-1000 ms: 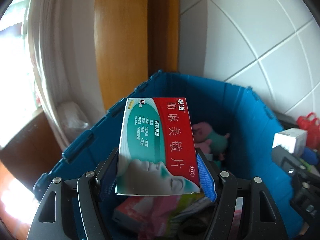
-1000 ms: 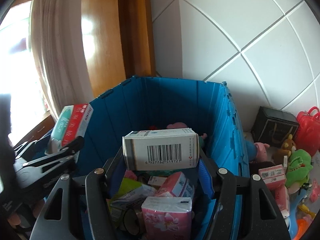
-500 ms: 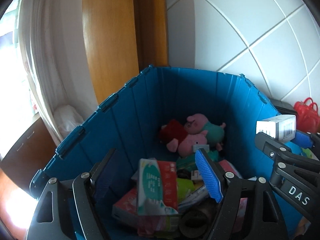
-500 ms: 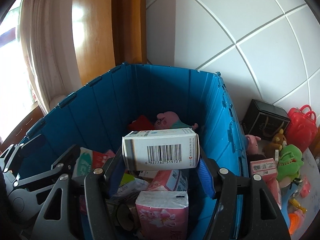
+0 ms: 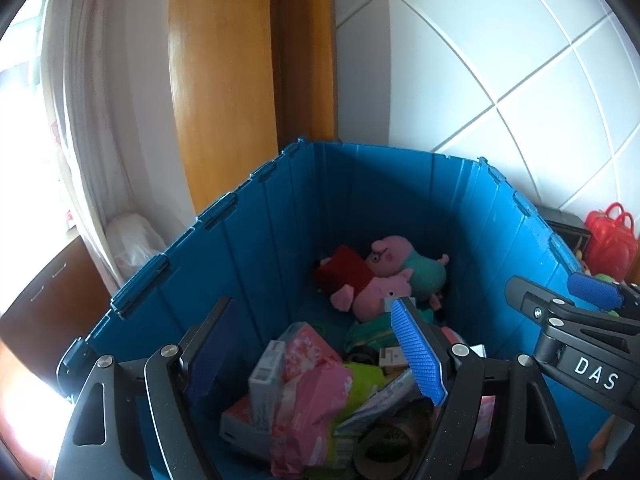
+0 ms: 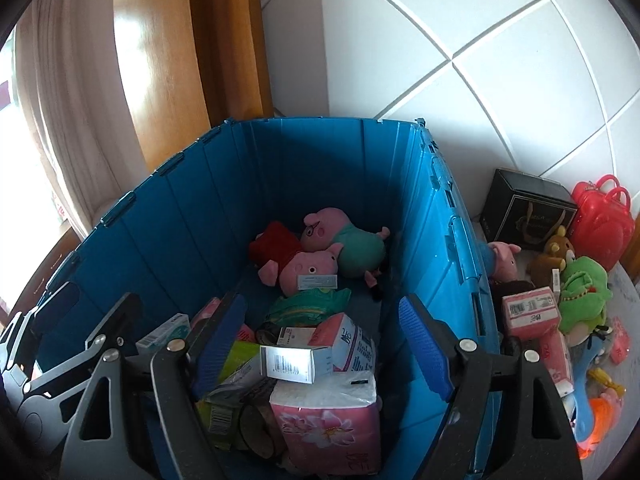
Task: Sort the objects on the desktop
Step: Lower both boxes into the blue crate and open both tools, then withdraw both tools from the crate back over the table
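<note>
Jaws of both grippers stand open with nothing between them. Right gripper [image 6: 320, 344]: its jaws have just been opening, and the white box [image 6: 296, 362] now lies below them on the pile, barcode side up, resting on a pink tissue pack [image 6: 328, 420]. Left gripper [image 5: 316, 356]: open over the near end of the blue bin [image 5: 360, 208]; the green-and-red medicine box [image 5: 266, 384] sits on edge in the pile below it.

Step in hand, as judged: release into the bin is done for both; next is clearing out and fetching more.

Bin contents: pig plush toys [image 6: 320, 252] at the far end, packets and boxes heaped at the near end. Unsorted things are outside on the right: pink box [image 6: 530, 312], green plush [image 6: 580, 292], brown bear [image 6: 554, 252], red toy case [image 6: 600, 220], black bag [image 6: 524, 212].

Notes for doing it well:
- Lift both grippers straight up before swinging; the right one is near the bin's right wall [image 6: 444, 240].
- Keep the jaws wide on exit so no pad drags the white box off.
- Near-end heap is tall; drop later items toward the far end.
- Move the two hands apart; they sit close.
</note>
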`<action>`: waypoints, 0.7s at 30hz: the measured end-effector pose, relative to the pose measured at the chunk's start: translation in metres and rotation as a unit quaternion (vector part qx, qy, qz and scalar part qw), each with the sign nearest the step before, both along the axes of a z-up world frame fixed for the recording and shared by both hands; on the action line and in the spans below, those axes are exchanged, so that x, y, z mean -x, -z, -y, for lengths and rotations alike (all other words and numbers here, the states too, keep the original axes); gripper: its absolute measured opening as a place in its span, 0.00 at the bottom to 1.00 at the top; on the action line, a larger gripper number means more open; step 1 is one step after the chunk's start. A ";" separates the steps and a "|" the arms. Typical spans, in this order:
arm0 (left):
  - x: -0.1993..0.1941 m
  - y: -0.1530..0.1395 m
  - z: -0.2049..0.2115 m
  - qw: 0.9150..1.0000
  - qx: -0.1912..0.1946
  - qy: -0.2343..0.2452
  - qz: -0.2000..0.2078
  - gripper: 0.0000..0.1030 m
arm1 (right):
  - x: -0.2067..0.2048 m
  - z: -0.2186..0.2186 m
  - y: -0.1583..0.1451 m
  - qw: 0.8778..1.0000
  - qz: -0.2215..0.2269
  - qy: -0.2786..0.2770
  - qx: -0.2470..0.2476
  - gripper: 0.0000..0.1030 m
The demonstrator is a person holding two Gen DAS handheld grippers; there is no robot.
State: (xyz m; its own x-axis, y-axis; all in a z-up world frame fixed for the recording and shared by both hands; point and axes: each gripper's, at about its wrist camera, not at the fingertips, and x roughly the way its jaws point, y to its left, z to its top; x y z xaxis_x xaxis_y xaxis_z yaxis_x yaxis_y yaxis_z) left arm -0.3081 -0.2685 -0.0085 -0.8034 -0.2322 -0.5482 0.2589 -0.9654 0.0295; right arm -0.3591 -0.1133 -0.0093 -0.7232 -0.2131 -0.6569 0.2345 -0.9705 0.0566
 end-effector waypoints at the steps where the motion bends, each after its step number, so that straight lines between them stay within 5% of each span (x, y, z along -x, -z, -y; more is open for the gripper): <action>1: 0.000 0.000 0.000 1.000 0.002 0.000 -0.001 0.77 | 0.000 -0.001 0.000 1.000 0.000 0.001 0.002 0.77; 14: -0.009 0.001 0.001 1.000 0.002 -0.026 -0.005 0.79 | -0.014 -0.010 -0.006 0.999 -0.043 0.029 0.015 0.78; 15: -0.012 0.003 0.002 1.000 -0.004 -0.025 -0.003 0.80 | -0.016 -0.010 -0.007 0.998 -0.048 0.028 0.016 0.80; 17: -0.017 0.008 0.001 1.000 -0.016 -0.019 0.001 0.80 | -0.020 -0.011 -0.010 0.998 -0.059 0.025 0.020 1.00; 21: -0.027 0.010 -0.005 1.000 -0.017 -0.014 -0.003 0.80 | -0.035 -0.012 -0.014 0.997 -0.078 0.021 0.010 1.00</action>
State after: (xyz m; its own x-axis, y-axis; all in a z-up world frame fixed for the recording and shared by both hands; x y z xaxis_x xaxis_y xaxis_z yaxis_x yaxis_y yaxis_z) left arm -0.2810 -0.2638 -0.0182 -0.8000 -0.2356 -0.5518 0.2852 -0.9585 -0.0042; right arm -0.3241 -0.1009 0.0049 -0.8251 -0.1924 -0.5312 0.2017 -0.9786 0.0411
